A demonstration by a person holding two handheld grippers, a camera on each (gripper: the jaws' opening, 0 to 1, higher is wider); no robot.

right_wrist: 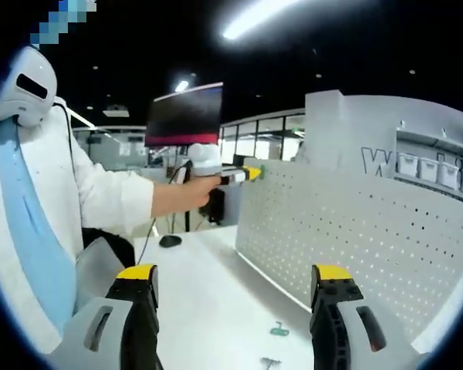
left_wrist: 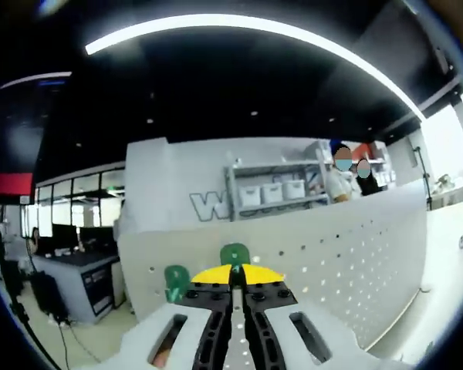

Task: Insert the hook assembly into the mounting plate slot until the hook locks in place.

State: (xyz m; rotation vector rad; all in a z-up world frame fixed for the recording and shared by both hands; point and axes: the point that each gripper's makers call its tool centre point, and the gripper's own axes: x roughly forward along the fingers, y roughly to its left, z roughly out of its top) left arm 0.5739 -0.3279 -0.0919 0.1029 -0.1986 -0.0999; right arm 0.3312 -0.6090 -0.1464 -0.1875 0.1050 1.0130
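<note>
Left gripper (left_wrist: 233, 287): jaws together at the pegboard (left_wrist: 355, 262) face, beside two green hooks (left_wrist: 234, 254); grip on one cannot be told. Right gripper (right_wrist: 235, 289): jaws apart above white table (right_wrist: 208, 293); small green hook parts (right_wrist: 278, 330) lying between them.

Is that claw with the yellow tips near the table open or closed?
Open. In the right gripper view, the right claw has its yellow-tipped jaws spread wide, with bare white table between them.

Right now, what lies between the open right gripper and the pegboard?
In the right gripper view, bare white tabletop lies between the right gripper and the pegboard, with two small green hooks lying on it.
</note>
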